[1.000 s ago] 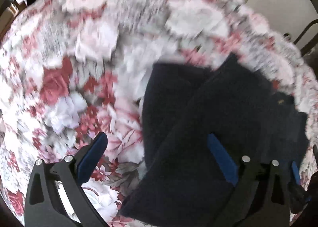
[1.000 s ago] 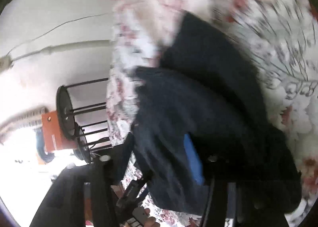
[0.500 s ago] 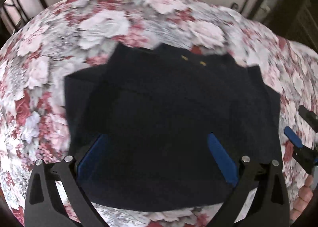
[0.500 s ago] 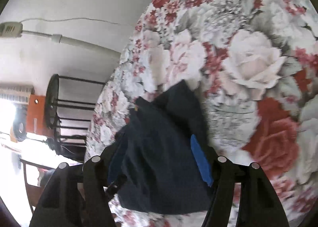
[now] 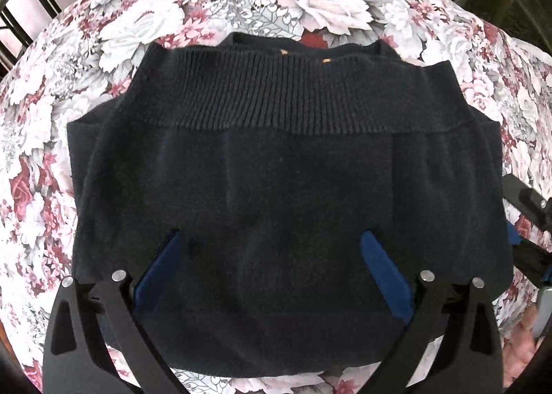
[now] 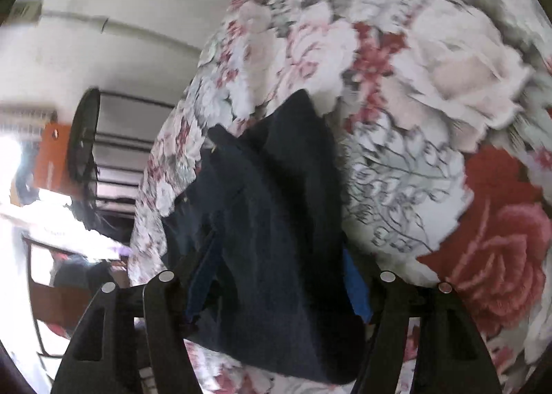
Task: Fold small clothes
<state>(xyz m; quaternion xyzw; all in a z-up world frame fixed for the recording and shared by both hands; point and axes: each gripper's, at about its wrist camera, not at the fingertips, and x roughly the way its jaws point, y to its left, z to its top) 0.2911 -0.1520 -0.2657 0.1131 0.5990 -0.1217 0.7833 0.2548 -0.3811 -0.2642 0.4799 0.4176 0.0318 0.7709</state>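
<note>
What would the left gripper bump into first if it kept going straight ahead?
Probably the dark blue sweater. The left gripper is open right over it, with the flowery tablecloth beyond, though the gap is hard to judge.

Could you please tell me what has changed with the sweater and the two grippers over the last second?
The navy sweater went from a skewed, bunched heap to lying squared and flat, ribbed hem folded up toward the collar. The left gripper swung over to hover centred above it, fingers apart. The right gripper stayed open at the sweater's side edge. The floral tablecloth is unchanged.
</note>
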